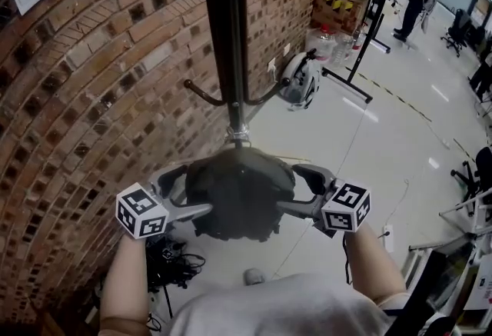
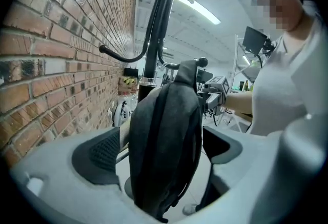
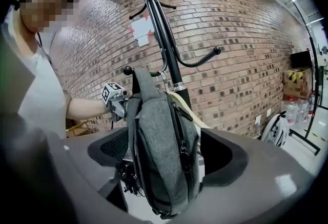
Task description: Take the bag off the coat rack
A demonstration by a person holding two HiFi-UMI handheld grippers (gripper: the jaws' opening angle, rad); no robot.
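Observation:
A dark grey bag (image 1: 240, 192) hangs against the black coat rack pole (image 1: 229, 34), below its lower hooks. In the right gripper view the bag's (image 3: 161, 151) strap loops over a hook (image 3: 134, 70) on the rack. My left gripper (image 1: 184, 192) stands at the bag's left side and my right gripper (image 1: 301, 190) at its right side. Both are open wide around it. In the left gripper view the bag (image 2: 164, 151) sits between the pads (image 2: 97, 154) with gaps beside it. The right gripper view shows the same, with both pads (image 3: 221, 154) clear of the fabric.
A brick wall (image 1: 92, 119) runs close behind the rack on the left. A tangle of black cables (image 1: 173, 259) lies on the floor below the left gripper. A white device (image 1: 300, 81), water bottles (image 1: 330, 42) and a black stand (image 1: 361, 58) are further back. A person (image 1: 415, 0) stands far off.

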